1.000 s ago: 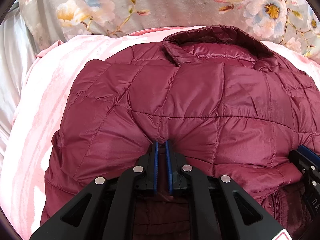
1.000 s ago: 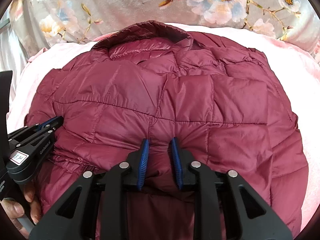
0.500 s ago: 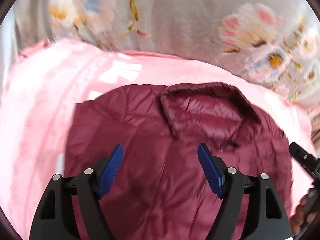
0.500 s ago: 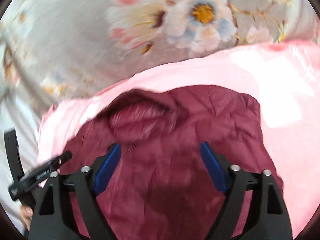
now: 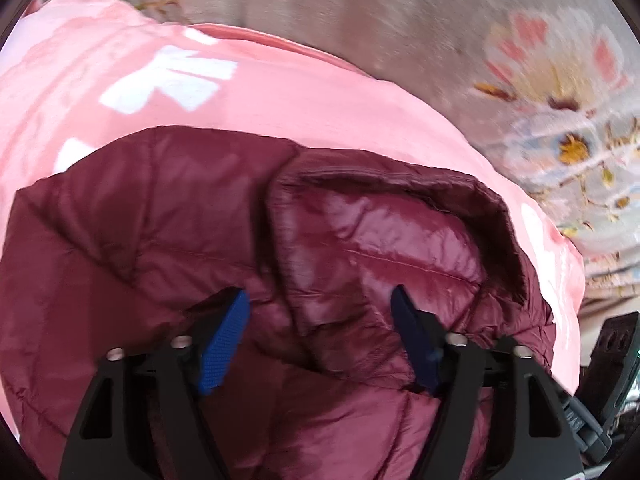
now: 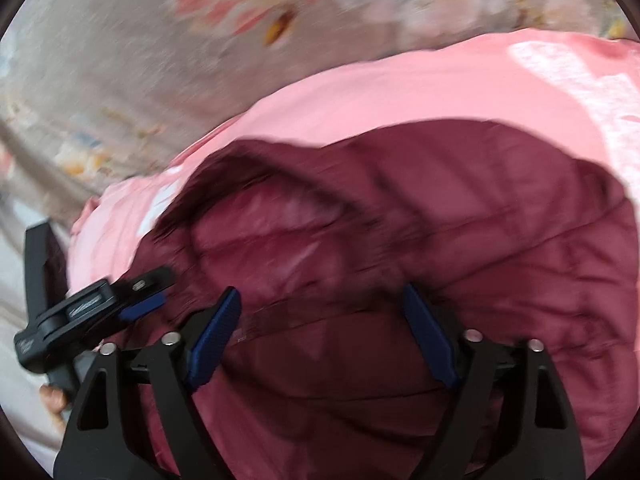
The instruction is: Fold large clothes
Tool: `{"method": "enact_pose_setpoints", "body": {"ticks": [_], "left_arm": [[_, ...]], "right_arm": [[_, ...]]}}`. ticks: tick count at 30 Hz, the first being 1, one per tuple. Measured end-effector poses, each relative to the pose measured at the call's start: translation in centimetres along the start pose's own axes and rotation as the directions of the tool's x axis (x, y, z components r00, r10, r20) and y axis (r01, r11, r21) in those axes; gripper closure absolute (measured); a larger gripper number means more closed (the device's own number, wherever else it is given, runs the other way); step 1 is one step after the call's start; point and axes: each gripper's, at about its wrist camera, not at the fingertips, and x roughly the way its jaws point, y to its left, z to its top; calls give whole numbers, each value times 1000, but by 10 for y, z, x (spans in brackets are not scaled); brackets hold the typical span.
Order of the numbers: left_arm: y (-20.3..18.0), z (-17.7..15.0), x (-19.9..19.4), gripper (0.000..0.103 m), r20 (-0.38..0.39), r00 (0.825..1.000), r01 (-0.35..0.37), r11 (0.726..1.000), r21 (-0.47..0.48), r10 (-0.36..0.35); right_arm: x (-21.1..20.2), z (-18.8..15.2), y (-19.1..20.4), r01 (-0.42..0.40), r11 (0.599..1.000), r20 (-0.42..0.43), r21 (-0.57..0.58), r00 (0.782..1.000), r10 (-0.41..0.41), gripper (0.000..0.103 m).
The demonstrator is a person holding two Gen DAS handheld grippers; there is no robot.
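Maroon puffer jacket [image 5: 168,248] lies folded on pink blanket [image 5: 280,92], collar [image 5: 384,240] up, facing floral bedding [image 5: 568,128]. A second ago both grippers pinched folded hem; now both have let go. Left gripper [image 5: 320,338] and right gripper [image 6: 320,334] hover over jacket, jaws closing from wide, nothing between pads. Fold appears placed; next grasp likely near collar or sides.

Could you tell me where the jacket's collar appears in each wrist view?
Left wrist: collar right of centre, beyond the right blue pad.
Right wrist: collar left of centre, blurred, above the left blue pad.
Shared landmark: pink blanket behind the jacket.
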Motion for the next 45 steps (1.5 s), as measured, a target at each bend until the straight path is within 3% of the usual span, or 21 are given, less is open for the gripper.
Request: {"method": "enact_pose_setpoints", "body": {"ticks": [1,2,4,7,9,11,13,15,20,25,28,30,32,35,38,42,45], "left_arm": [[-2,2,2,61,-15,1000,23,1000,6,-23],[-4,3,4,80,-29,999,40,999,3,-40],[-7,7,0,97,-20,998,56,998,-6,-56],[-7,13,-22,98,23,989,146,989,-24,-146],[-8,17,-38,98,54,979,200,980,-23,-198],[-9,16,-52,98,74,974,215,977,0,-214],[-9,8,-50,100,65,987,147,988,49,-150],[-8,-5,-36,101,57,998,16,994,110,-22],[12,-27,7,102,5,998,-70,991,118,69],[3,-36,13,100,62,989,-143,971,194,134],[-8,-41,4,100,109,966,-256,933,253,235],[-12,-46,-20,100,176,952,-293,917,272,252],[-22,-46,-39,99,225,948,-283,920,272,225],[-39,-41,-49,98,239,955,-238,936,258,176],[-54,-37,-22,98,183,964,-234,938,256,190],[-39,-54,21,97,113,961,-274,935,224,254],[-30,-67,29,91,170,954,-284,930,232,249]], "right_arm": [[2,1,4,6,1000,0,-8,1000,-6,42],[1,2,7,5,1000,5,-12,1000,-5,61],[-2,7,8,-72,997,7,23,997,72,90],[-29,14,3,-247,964,90,96,967,239,95],[-44,16,5,-266,961,127,82,959,254,95],[-54,12,7,-222,974,128,48,968,214,96],[-53,3,11,-84,996,112,-12,990,85,96],[-45,-7,9,45,996,88,-75,995,-38,96],[-15,-21,-4,164,979,23,-120,987,-162,96],[-15,-29,-4,202,968,35,-150,979,-199,96],[-40,-27,2,224,967,84,-121,973,-215,92],[-66,-24,11,214,969,156,-122,969,-194,92],[-78,-20,23,203,969,192,-141,966,-174,92],[-66,-16,45,215,955,178,-204,967,-180,92],[-34,-21,46,243,949,107,-202,968,-225,93],[-13,-38,30,268,943,65,-199,963,-260,93],[-11,-43,36,301,924,97,-237,953,-285,94]]}}
